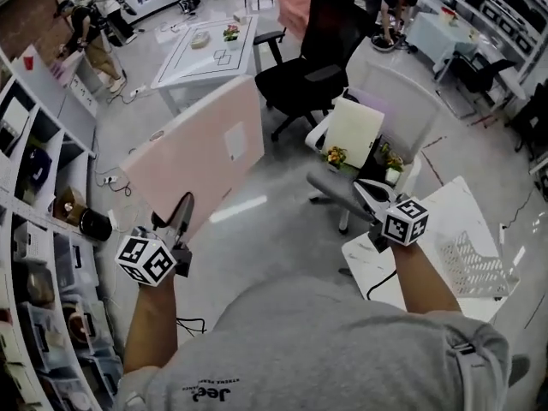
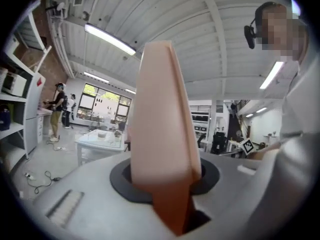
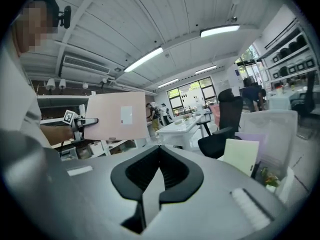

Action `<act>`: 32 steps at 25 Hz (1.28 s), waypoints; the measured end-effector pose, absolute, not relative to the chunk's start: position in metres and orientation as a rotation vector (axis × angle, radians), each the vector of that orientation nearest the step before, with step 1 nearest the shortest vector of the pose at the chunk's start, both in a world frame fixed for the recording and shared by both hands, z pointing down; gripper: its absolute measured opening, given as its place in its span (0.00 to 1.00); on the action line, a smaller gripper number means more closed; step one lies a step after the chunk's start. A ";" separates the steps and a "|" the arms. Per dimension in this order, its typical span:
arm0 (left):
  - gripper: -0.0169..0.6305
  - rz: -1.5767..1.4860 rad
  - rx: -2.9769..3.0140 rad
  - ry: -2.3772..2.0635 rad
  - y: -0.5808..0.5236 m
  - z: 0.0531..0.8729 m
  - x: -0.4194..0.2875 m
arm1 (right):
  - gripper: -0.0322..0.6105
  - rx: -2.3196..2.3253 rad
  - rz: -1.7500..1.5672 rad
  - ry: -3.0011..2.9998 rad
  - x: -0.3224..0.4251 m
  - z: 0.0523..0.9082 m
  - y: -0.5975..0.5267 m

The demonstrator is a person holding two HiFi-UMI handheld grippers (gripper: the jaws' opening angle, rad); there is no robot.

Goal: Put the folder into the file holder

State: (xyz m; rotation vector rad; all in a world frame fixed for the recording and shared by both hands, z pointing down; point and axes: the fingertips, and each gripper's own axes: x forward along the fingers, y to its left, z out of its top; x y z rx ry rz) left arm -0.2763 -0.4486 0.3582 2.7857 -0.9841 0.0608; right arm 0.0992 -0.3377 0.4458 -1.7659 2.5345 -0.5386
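- While it is pinched at its lower edge by the L gripper [image 1: 181,223], the pink folder [image 1: 197,157] is held up on edge in the air, over the grey floor [image 1: 282,187] and well apart from the file holder [image 1: 475,264].
- L gripper view: both jaws are seen clamped on the folder's edge, and the pink board rises straight up from them.
- R gripper [image 1: 375,202]: the jaws are pressed together w/ nothing btwn them. It is held over the near corner of the white table [image 1: 402,268].
- The file holder, a white mesh one, is seen on that table at the person's right. Its exact pose can't be made out.
- A white chair [image 1: 402,92] stands just beyond the R gripper. A cream folder [image 1: 355,131] is propped on it, w/ small flower pots [image 1: 336,155] beside.
- A black office chair [image 1: 312,75] is parked behind it, near a 2nd white table [image 1: 210,45] marked w/ black lines.
- Open shelving [image 1: 34,229], packed w/ misc. items, runs along the left side.
- The floor is smooth and glossy. Cables [image 1: 107,181] are seen lying on it near the shelving.
- Other people [image 1: 94,32] are seen at the far end of the room.
- Overhead, per the R gripper view: a white panelled ceiling w/ strip lights [image 3: 142,59].
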 end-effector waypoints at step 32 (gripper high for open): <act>0.30 0.572 3.094 1.736 -0.091 0.318 0.388 | 0.05 -2.660 -0.483 1.120 0.349 0.481 0.194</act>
